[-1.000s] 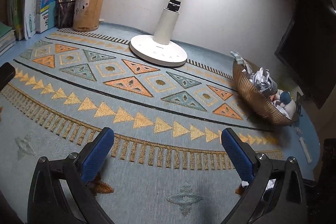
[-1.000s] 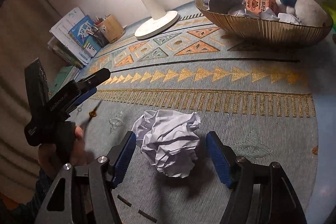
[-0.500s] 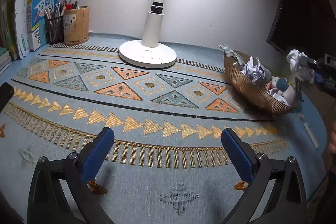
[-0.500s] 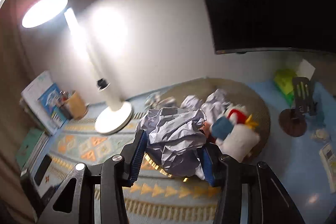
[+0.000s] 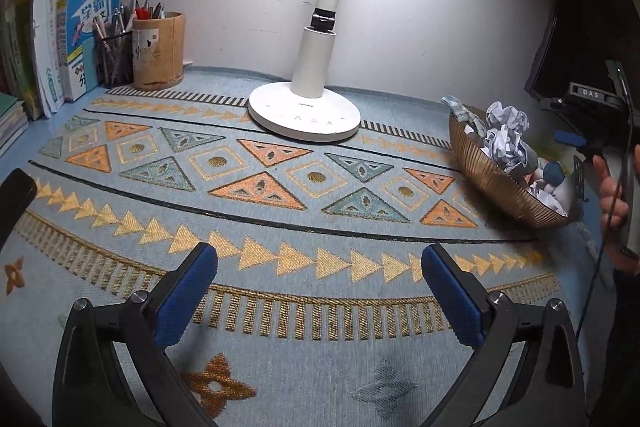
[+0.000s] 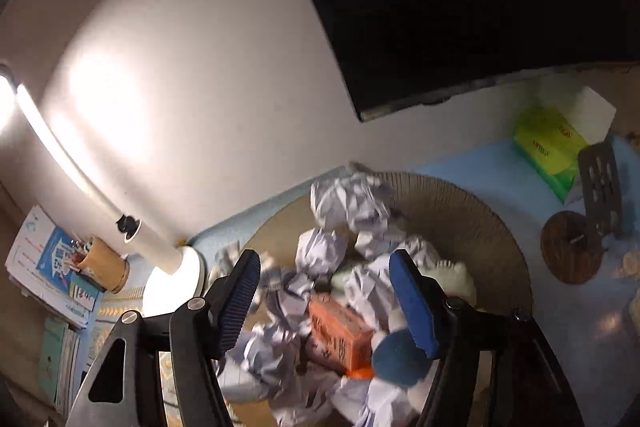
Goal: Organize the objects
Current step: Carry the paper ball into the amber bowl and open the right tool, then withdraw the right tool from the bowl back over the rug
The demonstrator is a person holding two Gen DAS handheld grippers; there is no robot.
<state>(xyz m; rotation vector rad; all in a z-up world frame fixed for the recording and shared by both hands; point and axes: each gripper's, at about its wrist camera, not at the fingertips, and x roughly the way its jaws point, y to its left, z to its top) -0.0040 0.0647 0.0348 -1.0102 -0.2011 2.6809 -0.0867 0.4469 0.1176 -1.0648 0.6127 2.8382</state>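
Right wrist view had the crumpled paper balls (image 6: 348, 203) piled in the woven basket (image 6: 480, 223) with an orange box (image 6: 340, 335), near the desk's right edge. The right gripper (image 6: 332, 295) hung over it, jaws wide, nothing held. The left gripper (image 5: 320, 291) sat over the patterned mat (image 5: 260, 187), jaws wide too.

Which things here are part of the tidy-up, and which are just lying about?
Job: crumpled paper balls, woven basket, right gripper open above it.
Lying about: desk lamp, pen holder, books, tissue box.
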